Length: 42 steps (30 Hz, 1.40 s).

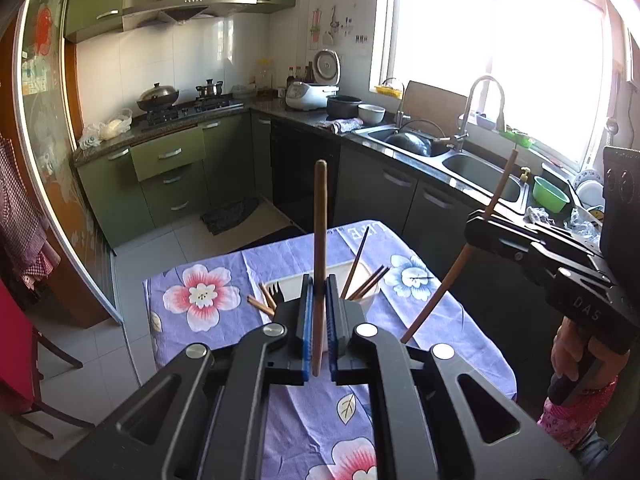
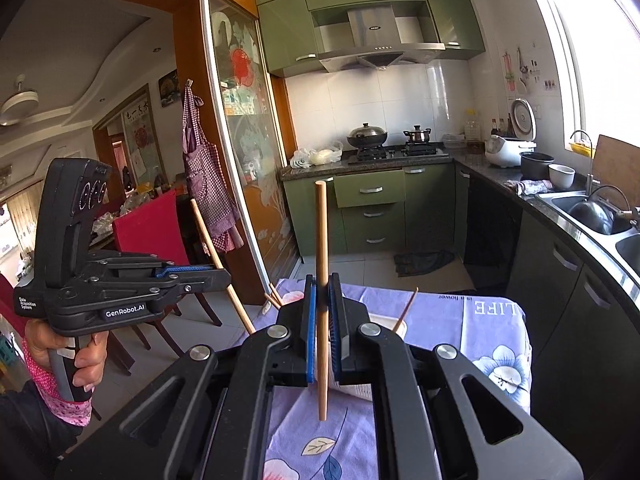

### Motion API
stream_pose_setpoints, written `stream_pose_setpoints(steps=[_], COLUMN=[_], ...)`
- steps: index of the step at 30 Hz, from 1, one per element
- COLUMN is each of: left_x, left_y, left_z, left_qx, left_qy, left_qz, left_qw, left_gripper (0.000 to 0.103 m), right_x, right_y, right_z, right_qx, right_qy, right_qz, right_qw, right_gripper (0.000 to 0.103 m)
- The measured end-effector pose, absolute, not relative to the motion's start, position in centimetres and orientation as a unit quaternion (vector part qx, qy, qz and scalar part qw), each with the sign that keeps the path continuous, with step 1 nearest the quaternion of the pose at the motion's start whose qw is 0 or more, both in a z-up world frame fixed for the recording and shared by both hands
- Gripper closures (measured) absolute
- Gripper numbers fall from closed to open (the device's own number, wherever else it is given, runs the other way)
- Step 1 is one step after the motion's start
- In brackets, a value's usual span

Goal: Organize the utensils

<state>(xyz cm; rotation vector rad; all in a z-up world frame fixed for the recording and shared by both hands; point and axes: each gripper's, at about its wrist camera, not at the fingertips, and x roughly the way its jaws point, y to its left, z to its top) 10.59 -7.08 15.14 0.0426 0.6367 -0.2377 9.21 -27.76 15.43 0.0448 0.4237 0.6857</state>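
A surface covered by a purple cloth with pink, white and blue flowers (image 1: 304, 412) carries the utensils. On it lies a shallow white rectangular tray (image 1: 344, 270), mostly hidden behind the tongs. Just beside the tray stands a white cup-shaped holder (image 1: 366, 300) with several dark and brown chopsticks (image 1: 366, 282) leaning out of it at a slant. A black plastic fork (image 1: 276, 294) rests at the tray's left end, and a few light wooden chopsticks (image 1: 260, 304) lie loose on the cloth next to it.

The left tongs (image 1: 319, 284) are pressed together on a brown wooden chopstick (image 1: 320, 216) that stands nearly upright between the blue pads, above the tray. The right tongs (image 2: 322, 288) likewise pinch a pale wooden chopstick (image 2: 321, 240), held upright over the near edge of the surface. A hand (image 1: 568, 352) in a pink patterned sleeve grips the right handle.
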Motion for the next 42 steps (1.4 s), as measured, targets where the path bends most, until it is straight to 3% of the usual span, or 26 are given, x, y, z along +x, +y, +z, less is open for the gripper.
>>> stream_pose_setpoints(steps=[7, 12, 26, 32, 34, 35, 37, 42], left_x=[12.8, 15.6, 20.0, 20.4, 20.3, 20.2, 20.1, 19.2], left_y=[-7.7, -8.4, -7.8, -7.3, -7.4, -7.4, -7.4, -7.1], left_z=[18.8, 18.6, 9.9, 7.9, 7.6, 7.4, 7.3, 8.0], left_qx=[0.017, 0.020, 0.021, 0.013, 0.019, 0.023, 0.020, 0.012], left_qy=[0.260, 0.259, 0.347, 0.350, 0.345, 0.344, 0.339, 0.324], left_qz=[-0.110, -0.104, -0.088, -0.079, -0.074, -0.075, -0.074, -0.075], left_qw=[0.959, 0.960, 0.934, 0.933, 0.936, 0.936, 0.938, 0.943], left_gripper=[0.097, 0.097, 0.097, 0.097, 0.091, 0.078, 0.067, 0.067], right_x=[13.0, 16.2, 21.7, 22.4, 22.2, 22.1, 21.8, 19.4], right_y=[-25.9, -25.0, -22.3, -21.4, -21.3, -21.3, -21.4, -22.5], right_z=[19.1, 19.3, 10.2, 7.2, 6.4, 6.1, 5.8, 7.0], right_qx=[0.028, 0.032, 0.008, -0.005, -0.007, -0.010, -0.009, -0.004], right_qy=[0.182, 0.182, 0.262, 0.283, 0.287, 0.289, 0.289, 0.260], right_qz=[0.319, 0.292, 0.263, 0.256, 0.257, 0.255, 0.256, 0.260], right_qw=[0.930, 0.938, 0.928, 0.924, 0.923, 0.923, 0.923, 0.930], right_gripper=[0.096, 0.096, 0.096, 0.096, 0.096, 0.093, 0.092, 0.091])
